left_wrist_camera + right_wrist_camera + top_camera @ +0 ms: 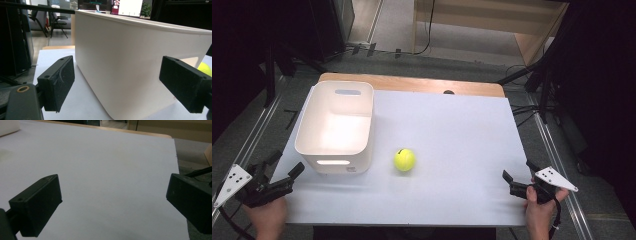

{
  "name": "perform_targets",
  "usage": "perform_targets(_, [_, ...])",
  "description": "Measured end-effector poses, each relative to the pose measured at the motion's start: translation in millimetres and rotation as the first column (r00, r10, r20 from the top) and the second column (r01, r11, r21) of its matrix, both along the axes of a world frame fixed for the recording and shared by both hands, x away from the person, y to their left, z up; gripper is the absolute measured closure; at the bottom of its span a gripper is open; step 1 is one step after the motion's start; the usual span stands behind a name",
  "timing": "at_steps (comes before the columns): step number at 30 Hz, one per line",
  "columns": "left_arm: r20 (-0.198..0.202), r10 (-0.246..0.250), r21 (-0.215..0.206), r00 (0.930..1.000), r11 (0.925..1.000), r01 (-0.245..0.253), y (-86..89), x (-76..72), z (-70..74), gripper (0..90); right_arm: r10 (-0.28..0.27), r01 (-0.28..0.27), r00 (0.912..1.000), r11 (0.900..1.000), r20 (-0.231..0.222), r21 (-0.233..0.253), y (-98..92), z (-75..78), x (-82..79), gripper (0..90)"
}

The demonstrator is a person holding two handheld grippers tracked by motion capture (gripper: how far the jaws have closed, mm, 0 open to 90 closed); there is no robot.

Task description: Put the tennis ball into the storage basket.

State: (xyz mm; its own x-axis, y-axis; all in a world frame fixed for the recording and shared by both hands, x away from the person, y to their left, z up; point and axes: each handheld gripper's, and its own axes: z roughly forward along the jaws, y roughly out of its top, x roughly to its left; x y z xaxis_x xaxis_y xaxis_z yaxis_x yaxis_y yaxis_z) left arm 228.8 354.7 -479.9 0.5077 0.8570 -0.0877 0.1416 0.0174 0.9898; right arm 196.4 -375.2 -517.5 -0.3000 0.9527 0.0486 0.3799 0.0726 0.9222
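- A white tub point(336, 127) sits at the left of the counter point(452, 130), its inside looking empty, though glare makes that hard to judge.
- A yellow ball point(404, 160) rests just right of the tub, near centre frame.
- The left hand-held gripper point(282, 172), lower left, gapes wide, holding nothing, facing the tub wall.
- The right hand-held gripper point(517, 175), lower right, is spread wide over bare counter.

A white bin point(335, 126) and yellow-green ball point(404, 160) sit on a pale lavender-white table point(452, 150) with a wood edge.
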Motion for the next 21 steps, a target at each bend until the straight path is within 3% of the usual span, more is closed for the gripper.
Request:
perform_targets(4, [0.002,0.004,-0.005,1.0000,1.0000,-0.004,0.6,-0.7,0.1,12.8,-0.001,0.001,0.9999,1.000,-0.012,-0.003,1.2,0.3,0.4,0.0])
perform_targets(12, [0.016,-0.007,-0.016,0.9998,0.9998,0.008,3.2,-5.1,-0.5,12.8,-0.017,0.015,0.9992,0.998,-0.036,-0.060,4.6,4.0,3.6,0.0])
perform_targets(18, [0.016,-0.003,-0.021,0.9999,0.9998,0.003,4.0,-4.9,-0.9,12.8,0.012,-0.012,0.9994,1.000,-0.033,-0.011,3.0,7.4,4.8,0.0])
perform_targets(21, [0.019,-0.003,-0.013,0.9998,0.9999,0.003,2.8,-5.4,-0.8,12.8,0.024,-0.024,0.9993,1.000,-0.031,-0.018,3.9,9.9,5.4,0.0])
